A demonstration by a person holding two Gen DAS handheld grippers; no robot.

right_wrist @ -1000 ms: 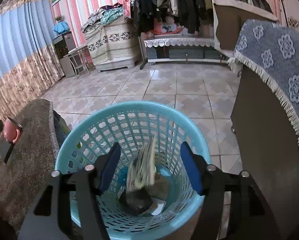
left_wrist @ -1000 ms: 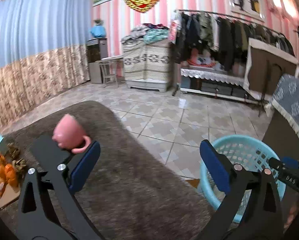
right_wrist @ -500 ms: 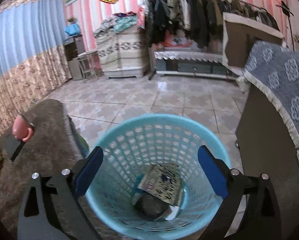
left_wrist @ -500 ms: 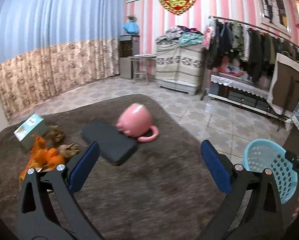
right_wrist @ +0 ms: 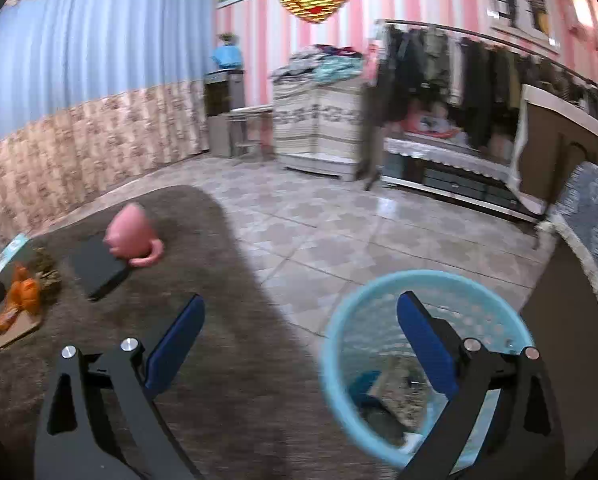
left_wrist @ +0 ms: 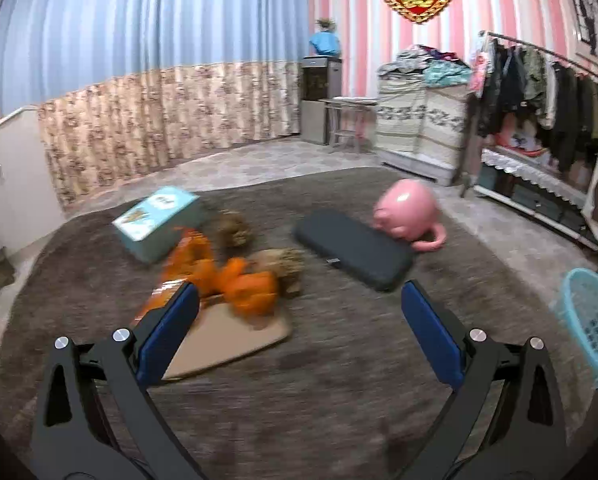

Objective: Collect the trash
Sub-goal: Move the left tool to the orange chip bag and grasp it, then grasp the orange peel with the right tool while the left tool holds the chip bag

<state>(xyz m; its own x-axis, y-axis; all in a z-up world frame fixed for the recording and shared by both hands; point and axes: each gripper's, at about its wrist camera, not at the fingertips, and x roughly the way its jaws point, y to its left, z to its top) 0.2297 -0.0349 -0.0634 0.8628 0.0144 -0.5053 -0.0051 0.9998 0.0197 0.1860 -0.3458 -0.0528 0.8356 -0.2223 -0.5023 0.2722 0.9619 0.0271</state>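
Note:
Orange crumpled wrappers lie on a flat piece of cardboard on the brown fuzzy tabletop, with brown dried clumps beside them. My left gripper hovers open just short of this pile, nothing between its blue pads. The light blue trash basket stands on the floor off the table's right edge, with paper and dark scraps inside. My right gripper is open and empty, its right finger over the basket. The wrappers show far left in the right wrist view.
An upturned pink mug rests against a dark grey pad. A teal box lies behind the wrappers. The basket shows at the right edge. A cabinet with a blue fringed cloth stands right of the basket.
The right gripper opened, dropped a paper wrapper into the basket, then rose and swung left. The left gripper swung left from the basket toward the orange wrapper pile.

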